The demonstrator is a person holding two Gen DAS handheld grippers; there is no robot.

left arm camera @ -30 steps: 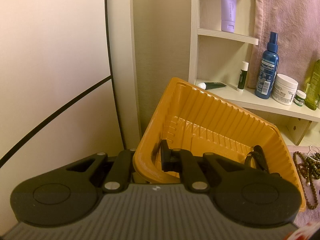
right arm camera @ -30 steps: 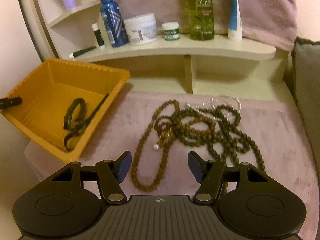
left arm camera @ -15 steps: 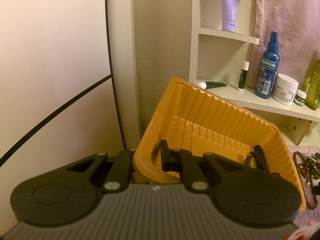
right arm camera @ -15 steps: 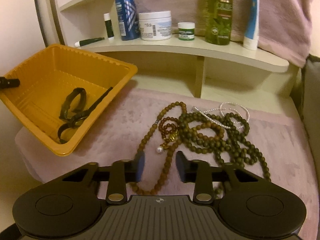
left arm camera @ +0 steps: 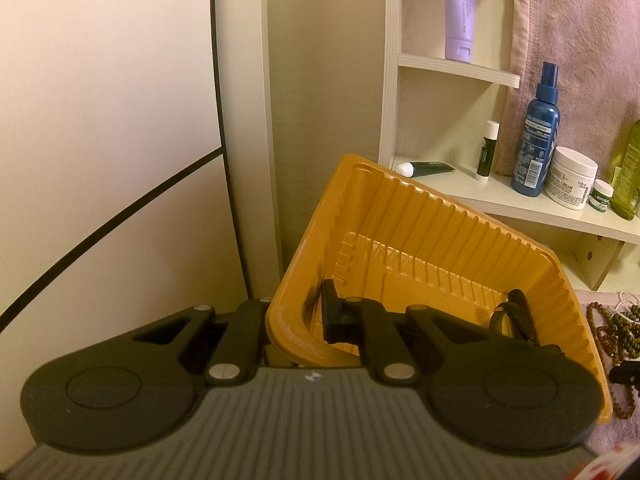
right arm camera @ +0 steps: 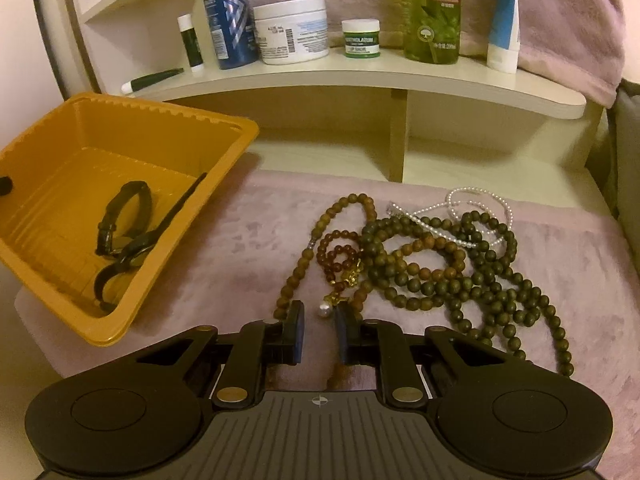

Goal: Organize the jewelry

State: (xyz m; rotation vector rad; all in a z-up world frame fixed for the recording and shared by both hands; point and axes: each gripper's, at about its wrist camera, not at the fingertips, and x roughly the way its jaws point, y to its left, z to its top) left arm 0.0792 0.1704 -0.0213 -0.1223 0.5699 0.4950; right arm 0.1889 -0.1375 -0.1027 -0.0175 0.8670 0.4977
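Pale cream wall (left arm camera: 100, 100) w/ a thin dark curved line fills the left of the left wrist view. A cream shelf unit (right arm camera: 360, 76) stands at the back, w/ a dusty-pink towel (right arm camera: 568, 20) draped over its right end. In front lies a pink plush cloth (right arm camera: 248, 248), covering the surface where the jewelry sits.

An orange ribbed plastic tray (right arm camera: 168, 120) sits tilted at the cloth's left edge, its near-left corner raised. The left hand-held gripper (left arm camera: 316, 316) is clamped on the tray's near wall, one finger inside, one outside. Inside the tray: a black watch strap (right arm camera: 124, 216) & a second black band, touching.

On the cloth, right of the tray & apart from it, a tangled pile: a dark green bead necklace (right arm camera: 492, 276), a brown bead strand (right arm camera: 320, 236), a small red-amber bead loop (right arm camera: 336, 248), a white pearl string (right arm camera: 476, 200).

The right hand-held gripper (right arm camera: 320, 336) is low over the pile's near edge; its jaws have just been closing, a narrow gap remains, w/ a small white pearl drop (right arm camera: 324, 310) just ahead of the tips, not pinched.

On the shelf: blue spray bottle (right arm camera: 228, 16), white cream jar (right arm camera: 292, 30), green olive bottle (right arm camera: 432, 8), small green-label pot (right arm camera: 360, 38), lip balm stick (right arm camera: 190, 42).
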